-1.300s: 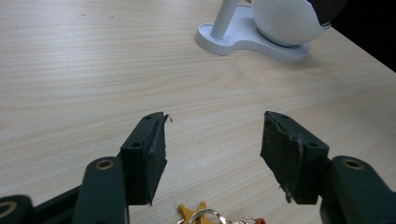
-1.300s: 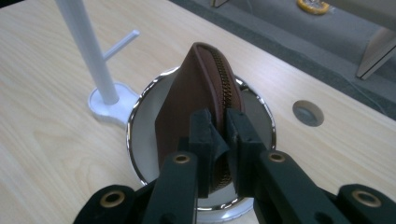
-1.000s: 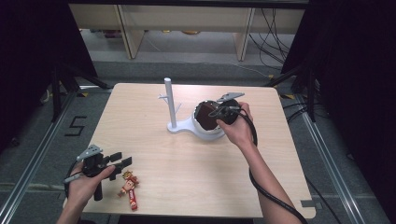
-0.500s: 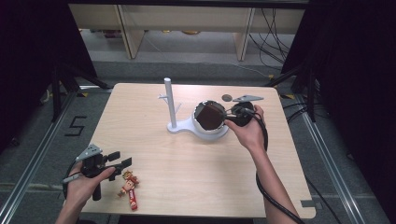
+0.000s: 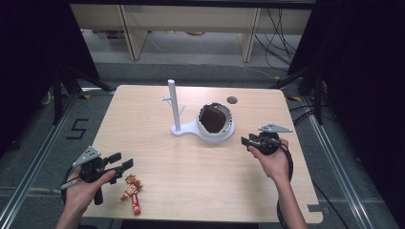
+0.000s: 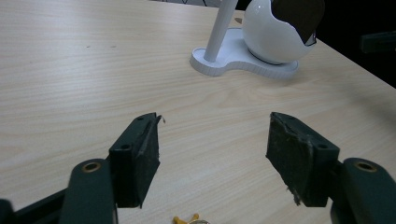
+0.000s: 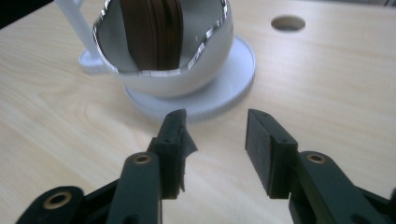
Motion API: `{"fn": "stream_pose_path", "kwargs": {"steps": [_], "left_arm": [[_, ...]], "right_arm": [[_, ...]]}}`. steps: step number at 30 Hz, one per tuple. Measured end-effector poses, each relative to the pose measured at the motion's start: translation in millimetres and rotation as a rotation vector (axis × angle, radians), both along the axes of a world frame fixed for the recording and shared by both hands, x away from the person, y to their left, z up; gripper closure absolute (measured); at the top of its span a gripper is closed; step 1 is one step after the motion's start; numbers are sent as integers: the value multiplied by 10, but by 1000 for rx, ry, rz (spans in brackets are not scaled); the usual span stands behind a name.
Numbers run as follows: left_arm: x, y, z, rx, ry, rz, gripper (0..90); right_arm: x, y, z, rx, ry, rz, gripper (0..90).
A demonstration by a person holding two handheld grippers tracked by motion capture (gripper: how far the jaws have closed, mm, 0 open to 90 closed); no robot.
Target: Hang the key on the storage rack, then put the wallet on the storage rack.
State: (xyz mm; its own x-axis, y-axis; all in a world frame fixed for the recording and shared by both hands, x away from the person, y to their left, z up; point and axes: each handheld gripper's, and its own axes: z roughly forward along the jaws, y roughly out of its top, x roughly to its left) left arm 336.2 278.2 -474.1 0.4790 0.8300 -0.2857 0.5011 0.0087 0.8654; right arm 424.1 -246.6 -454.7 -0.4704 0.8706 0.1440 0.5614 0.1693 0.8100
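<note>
— Beside the white bowl [image 5: 217, 125], is the right gripper [image 5: 250, 141] holding anything?
— No, jaws apart, just closing, nothing between; brown slab [image 5: 213, 118] stands in the bowl.
— Left gripper [image 5: 121, 161]?
— Spread, empty, near the toy [image 5: 132, 186].

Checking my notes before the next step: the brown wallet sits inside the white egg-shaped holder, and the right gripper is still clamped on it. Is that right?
Not quite. The brown wallet does sit inside the white egg-shaped holder, but the right gripper is not clamped on it. The right gripper view shows its jaws apart with nothing between them, short of the holder; they have just been closing.
</note>
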Motion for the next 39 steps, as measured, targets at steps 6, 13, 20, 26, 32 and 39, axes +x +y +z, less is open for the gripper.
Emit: {"fn": "stream_pose_path", "kwargs": {"steps": [6, 13, 20, 26, 32, 39], "left_arm": [[-48, -60, -39, 10, 42, -5, 427], [-37, -140, 72, 45, 91, -10, 422], [-50, -141, 117, 96, 171, -20, 409], [-83, -157, 96, 124, 232, -52, 407], [-81, -129, 60, 173, 285, -57, 405], [-114, -145, -48, 207, 364, -76, 387]], "right_arm": [[-125, -87, -96, 25, 91, -45, 658], [-189, -124, -74, 2, 188, -86, 584], [-223, -157, -34, -9, 181, -92, 545], [-223, -146, -76, -6, 226, -100, 527], [-214, -126, -120, -4, 245, -75, 518], [-202, -104, -137, -4, 251, -79, 510]]}}
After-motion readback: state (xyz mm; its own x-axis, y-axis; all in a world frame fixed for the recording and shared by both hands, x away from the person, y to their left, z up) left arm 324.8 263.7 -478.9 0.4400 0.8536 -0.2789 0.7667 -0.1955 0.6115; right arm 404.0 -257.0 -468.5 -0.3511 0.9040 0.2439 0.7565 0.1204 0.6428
